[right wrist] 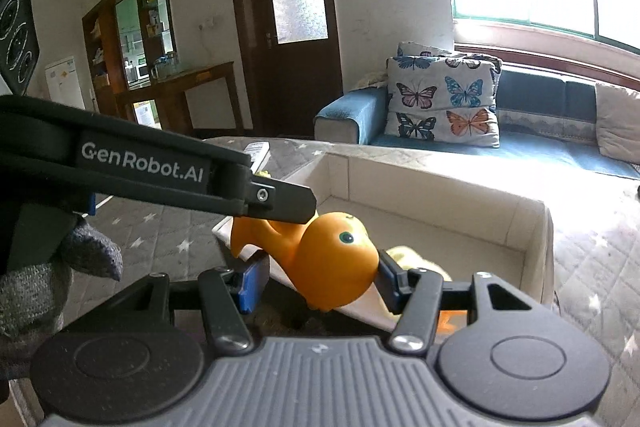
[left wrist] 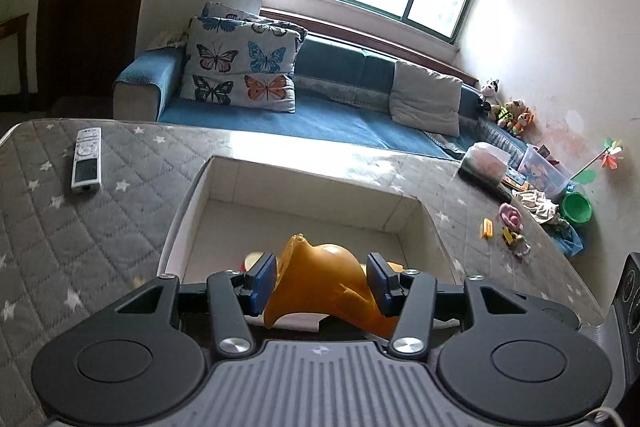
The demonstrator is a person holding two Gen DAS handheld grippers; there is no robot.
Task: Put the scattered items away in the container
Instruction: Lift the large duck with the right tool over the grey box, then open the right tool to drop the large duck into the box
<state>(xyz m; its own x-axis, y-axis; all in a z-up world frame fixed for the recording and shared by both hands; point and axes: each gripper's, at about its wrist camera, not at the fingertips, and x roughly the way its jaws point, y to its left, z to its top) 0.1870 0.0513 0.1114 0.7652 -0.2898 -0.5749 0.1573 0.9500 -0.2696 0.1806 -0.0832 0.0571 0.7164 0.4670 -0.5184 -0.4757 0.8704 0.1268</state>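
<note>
Landmark: white box (left wrist: 304, 183), sitting open-topped on the quilted cover (left wrist: 80, 247).
Task's thing: orange toy fish (left wrist: 316, 279), hanging in the air over the near edge of the box, not resting on its floor.
Left gripper (left wrist: 322, 283): jaws standing wide, both blue pads pressing on the flanks of the fish; it is carrying the toy.
Right gripper (right wrist: 320, 285): jaws also standing wide, the fish's round head showing between the pads. I cannot tell whether they are clamping it or only flanking it.
Long axis: in the right wrist view the fish is lying tail to the left and head to the right, across the right jaws; the left gripper's finger is reaching in from the left onto the tail end.
Nearer gripper: the left is certainly gripping; the right is sitting at the head end.
Relation that matters: the head is overhanging the box interior while the tail is reaching back over the near rim, so a clean drop is asking for the fish to go further in, towards the far wall.
Inside box: a pale yellow piece (right wrist: 404, 253) is lying beyond the fish.
Outside box: remote (left wrist: 86, 159) lying left of it; pink toy (left wrist: 511, 217) and yellow block (left wrist: 487, 227) lying right of it.
</note>
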